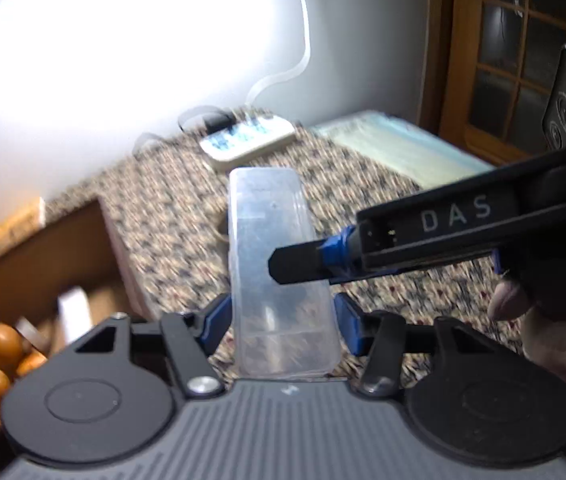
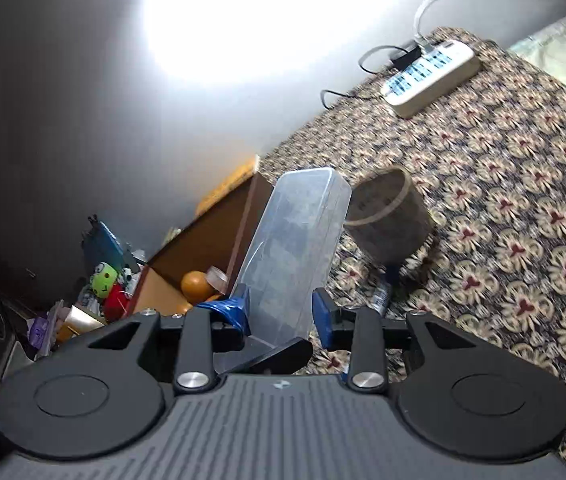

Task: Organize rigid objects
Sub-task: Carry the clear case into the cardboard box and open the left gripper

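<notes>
A long clear plastic box (image 1: 267,220) is lifted above the floral tablecloth (image 1: 171,216). My left gripper (image 1: 283,320) is shut on its near end, one blue pad against each long side. My right gripper (image 1: 303,270) reaches in from the right, its black fingers closed over the box's top face and right edge. In the right wrist view the same box (image 2: 299,232) rises from between my right gripper's (image 2: 279,312) blue pads, which press on it. A black finger of the other gripper (image 2: 279,354) shows just below.
A brown tape roll (image 2: 387,216) stands on the cloth (image 2: 523,200) right of the box. A white power strip (image 2: 431,76) with cables lies by the wall. An open wooden drawer (image 2: 211,240) holding an orange ball (image 2: 197,284) is at the left. Folded pale cloth (image 1: 395,148) lies far right.
</notes>
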`<action>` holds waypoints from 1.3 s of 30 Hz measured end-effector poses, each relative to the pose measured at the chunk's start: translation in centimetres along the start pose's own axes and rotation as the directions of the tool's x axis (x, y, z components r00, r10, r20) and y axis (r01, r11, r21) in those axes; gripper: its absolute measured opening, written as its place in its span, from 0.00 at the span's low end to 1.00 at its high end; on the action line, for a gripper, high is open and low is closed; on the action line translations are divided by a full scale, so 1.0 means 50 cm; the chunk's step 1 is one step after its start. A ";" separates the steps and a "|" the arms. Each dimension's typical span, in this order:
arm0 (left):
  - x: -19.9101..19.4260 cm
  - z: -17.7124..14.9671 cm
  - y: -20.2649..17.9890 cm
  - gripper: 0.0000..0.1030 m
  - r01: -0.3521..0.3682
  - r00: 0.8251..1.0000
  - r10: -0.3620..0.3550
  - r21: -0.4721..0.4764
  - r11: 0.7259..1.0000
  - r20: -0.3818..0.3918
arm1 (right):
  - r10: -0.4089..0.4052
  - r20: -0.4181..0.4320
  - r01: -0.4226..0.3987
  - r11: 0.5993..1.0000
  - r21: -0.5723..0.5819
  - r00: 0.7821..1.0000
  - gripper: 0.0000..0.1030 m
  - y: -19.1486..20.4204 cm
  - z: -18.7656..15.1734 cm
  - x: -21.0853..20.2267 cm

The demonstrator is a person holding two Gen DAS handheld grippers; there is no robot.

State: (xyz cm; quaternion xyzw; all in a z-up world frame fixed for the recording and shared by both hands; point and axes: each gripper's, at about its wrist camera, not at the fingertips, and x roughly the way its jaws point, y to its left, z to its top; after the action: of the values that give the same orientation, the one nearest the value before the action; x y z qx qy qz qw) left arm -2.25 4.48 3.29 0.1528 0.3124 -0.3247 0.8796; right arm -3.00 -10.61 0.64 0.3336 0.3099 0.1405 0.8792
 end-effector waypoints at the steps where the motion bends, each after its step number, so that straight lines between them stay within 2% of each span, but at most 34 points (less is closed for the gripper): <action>1: -0.014 0.008 0.018 0.51 -0.012 1.000 0.012 -0.009 1.000 0.025 | 0.015 0.011 -0.015 1.000 -0.020 1.000 0.17 0.019 0.011 0.004; 5: -0.052 0.023 0.110 0.51 -0.047 0.994 0.054 -0.072 0.996 0.091 | 0.072 0.020 -0.070 0.993 -0.091 0.997 0.17 0.089 0.048 0.054; 8: -0.054 0.014 0.182 0.51 -0.071 0.992 0.085 -0.142 0.987 0.093 | 0.087 -0.018 -0.089 0.987 -0.131 0.996 0.17 0.134 0.060 0.118; 13: -0.011 -0.019 0.296 0.51 -0.039 0.998 0.052 -0.298 0.954 0.036 | 0.007 -0.093 -0.029 0.971 -0.238 0.996 0.16 0.186 0.059 0.231; 17: 0.034 -0.048 0.360 0.51 -0.001 1.000 -0.002 -0.426 0.905 -0.006 | -0.067 -0.151 0.023 0.962 -0.272 0.986 0.16 0.191 0.055 0.296; 20: 0.067 -0.059 0.379 0.51 0.023 0.998 -0.045 -0.486 0.874 -0.035 | -0.118 -0.154 0.068 0.953 -0.296 0.981 0.16 0.190 0.046 0.322; 25: 0.097 -0.071 0.386 0.51 0.027 0.993 -0.083 -0.517 0.856 -0.085 | -0.159 -0.124 0.117 0.948 -0.296 0.979 0.16 0.184 0.039 0.343; 32: 0.125 -0.086 0.398 0.52 0.024 0.985 -0.115 -0.546 0.837 -0.132 | -0.142 -0.087 0.115 0.958 -0.264 0.986 0.16 0.178 0.039 0.345; 35: 0.126 -0.087 0.400 0.52 0.017 0.984 -0.112 -0.543 0.840 -0.142 | -0.131 -0.086 0.107 0.965 -0.240 0.988 0.15 0.173 0.040 0.339; 39: 0.117 -0.080 0.397 0.55 -0.053 0.984 -0.040 -0.501 0.864 -0.173 | -0.124 -0.094 0.102 0.972 -0.211 0.988 0.14 0.168 0.039 0.329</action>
State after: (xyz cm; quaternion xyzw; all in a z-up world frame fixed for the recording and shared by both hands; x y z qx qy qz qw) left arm 12.66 18.29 -2.24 -0.0526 0.4625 -0.2142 0.8587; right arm 10.57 2.09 0.02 0.2149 0.3584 0.1392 0.8978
